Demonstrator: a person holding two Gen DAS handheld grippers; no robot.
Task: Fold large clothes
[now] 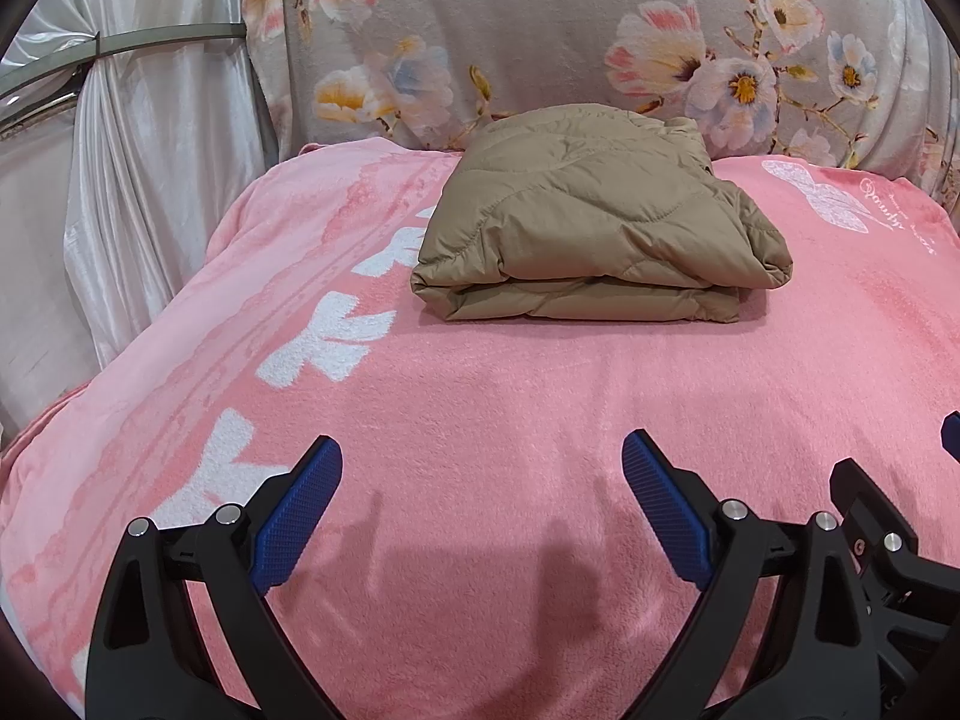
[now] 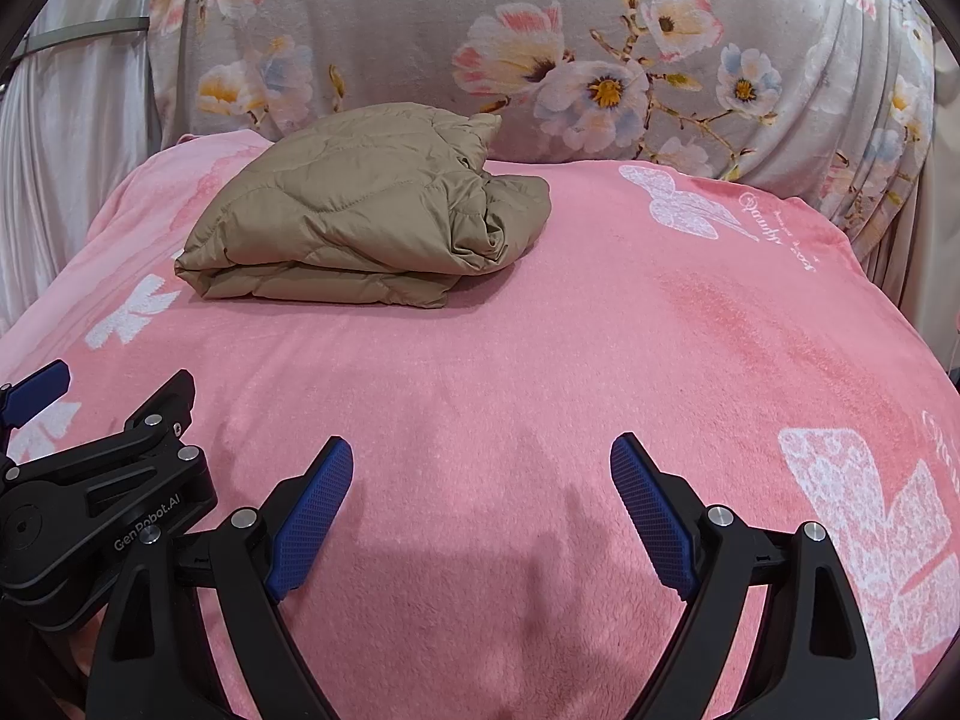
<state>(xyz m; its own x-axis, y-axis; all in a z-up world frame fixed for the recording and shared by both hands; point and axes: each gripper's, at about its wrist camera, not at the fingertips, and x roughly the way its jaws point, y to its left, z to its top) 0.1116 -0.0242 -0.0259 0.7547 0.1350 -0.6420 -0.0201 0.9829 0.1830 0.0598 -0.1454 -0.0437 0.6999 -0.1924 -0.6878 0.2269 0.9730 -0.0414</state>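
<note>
Folded jacket (image 1: 600,222): crumpled end shows from right wrist only.

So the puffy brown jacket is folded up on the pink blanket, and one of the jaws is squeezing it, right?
Not quite. The folded brown quilted jacket does lie on the pink blanket, but nothing is squeezing it. Both wrist views show the left gripper and the right gripper with jaws spread wide and empty, well short of the jacket, over bare blanket.
</note>
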